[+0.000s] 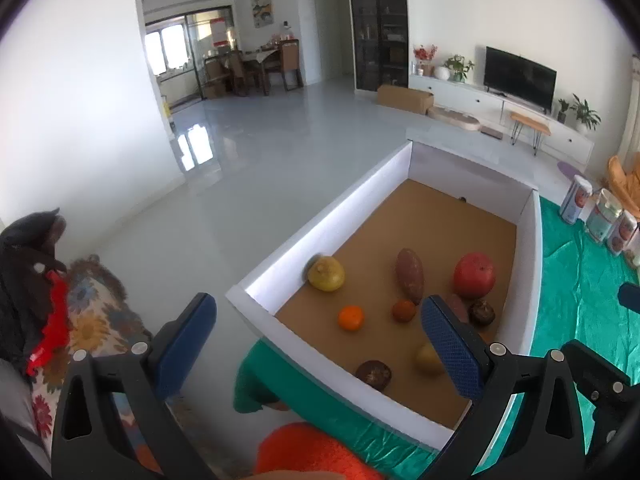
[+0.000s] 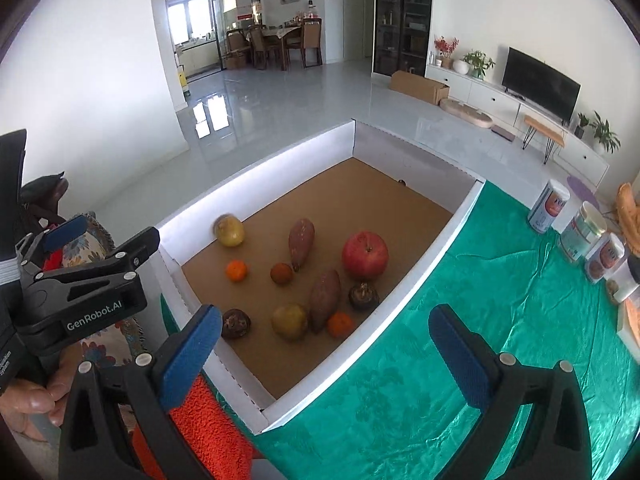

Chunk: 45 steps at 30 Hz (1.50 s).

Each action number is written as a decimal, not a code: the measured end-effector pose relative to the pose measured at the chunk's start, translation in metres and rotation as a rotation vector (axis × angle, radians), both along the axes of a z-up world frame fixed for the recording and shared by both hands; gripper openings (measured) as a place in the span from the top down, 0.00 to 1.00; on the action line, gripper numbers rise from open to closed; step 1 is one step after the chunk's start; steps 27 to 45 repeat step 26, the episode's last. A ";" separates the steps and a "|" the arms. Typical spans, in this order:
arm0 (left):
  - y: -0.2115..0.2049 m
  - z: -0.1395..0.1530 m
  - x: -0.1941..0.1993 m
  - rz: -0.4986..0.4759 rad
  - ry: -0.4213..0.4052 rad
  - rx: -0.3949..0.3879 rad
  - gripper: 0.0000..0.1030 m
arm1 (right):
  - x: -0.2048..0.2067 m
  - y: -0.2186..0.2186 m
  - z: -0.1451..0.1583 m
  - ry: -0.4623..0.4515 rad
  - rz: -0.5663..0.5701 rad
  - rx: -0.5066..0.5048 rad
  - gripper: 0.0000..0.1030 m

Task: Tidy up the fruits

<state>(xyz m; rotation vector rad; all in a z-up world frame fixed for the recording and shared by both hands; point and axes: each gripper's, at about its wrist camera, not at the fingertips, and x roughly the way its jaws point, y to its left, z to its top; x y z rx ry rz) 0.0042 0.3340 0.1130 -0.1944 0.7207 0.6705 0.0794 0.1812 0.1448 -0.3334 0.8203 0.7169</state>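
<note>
Left gripper point(image 1: 320, 344): jaws wide apart, empty, lower frame.
Right gripper point(image 2: 324, 356): jaws wide apart, empty.
Box point(image 2: 256, 184): held apple point(image 2: 365, 255), oranges, sweet potatoes.

Glossy green cloth point(image 2: 460, 320) (cardboard box point(image 2: 360, 340))

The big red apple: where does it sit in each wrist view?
Left wrist: red apple right of centre, near the tray's right wall, behind the blue finger.
Right wrist: red apple just right of centre, clear of both fingers.
Shared landmark: the sweet potato immediately left of it.
</note>
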 end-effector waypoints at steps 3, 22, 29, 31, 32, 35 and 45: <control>0.000 -0.001 0.000 -0.010 0.008 -0.020 0.01 | -0.004 0.007 -0.001 -0.016 0.008 -0.016 0.01; 0.003 -0.029 0.013 -0.063 0.060 -0.104 0.01 | 0.012 0.019 -0.031 0.052 -0.003 -0.060 0.00; -0.003 -0.028 0.011 -0.077 0.047 -0.084 0.01 | 0.014 0.020 -0.034 0.063 -0.003 -0.054 0.00; -0.003 -0.028 0.011 -0.077 0.047 -0.084 0.01 | 0.014 0.020 -0.034 0.063 -0.003 -0.054 0.00; -0.003 -0.028 0.011 -0.077 0.047 -0.084 0.01 | 0.014 0.020 -0.034 0.063 -0.003 -0.054 0.00; -0.003 -0.028 0.011 -0.077 0.047 -0.084 0.01 | 0.014 0.020 -0.034 0.063 -0.003 -0.054 0.00; -0.003 -0.028 0.011 -0.077 0.047 -0.084 0.01 | 0.014 0.020 -0.034 0.063 -0.003 -0.054 0.00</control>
